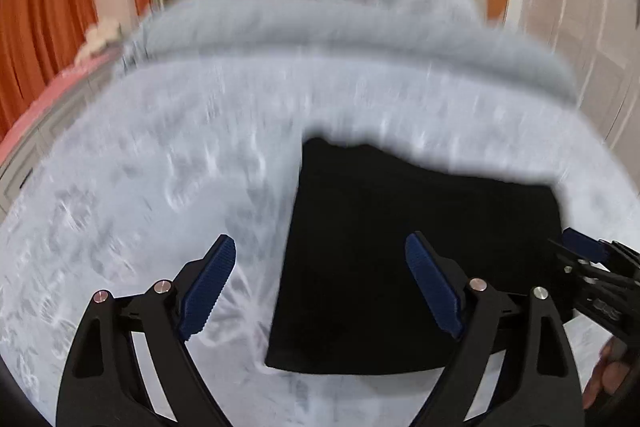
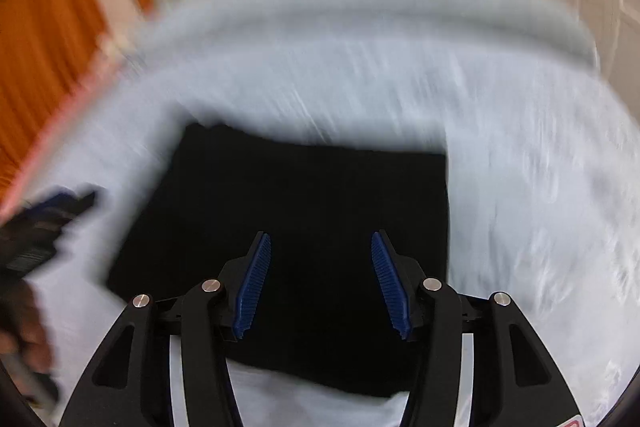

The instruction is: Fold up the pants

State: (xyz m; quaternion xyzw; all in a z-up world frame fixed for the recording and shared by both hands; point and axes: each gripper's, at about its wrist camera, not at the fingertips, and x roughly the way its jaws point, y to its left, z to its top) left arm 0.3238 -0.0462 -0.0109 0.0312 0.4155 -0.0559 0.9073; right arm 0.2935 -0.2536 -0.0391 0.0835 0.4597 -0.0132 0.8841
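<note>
**Left wrist view: black pants lie folded on the bed**

Bed first — pale, faintly patterned cover, soft underneath. On it the pants, a flat black rectangle; probably light, limp cloth, best pinched at a corner or folded edge. Left hand-held gripper gapes wide, empty. Right hand-held gripper — half open above the cloth, gripping nothing.

No text, label or number can be read anywhere.
</note>
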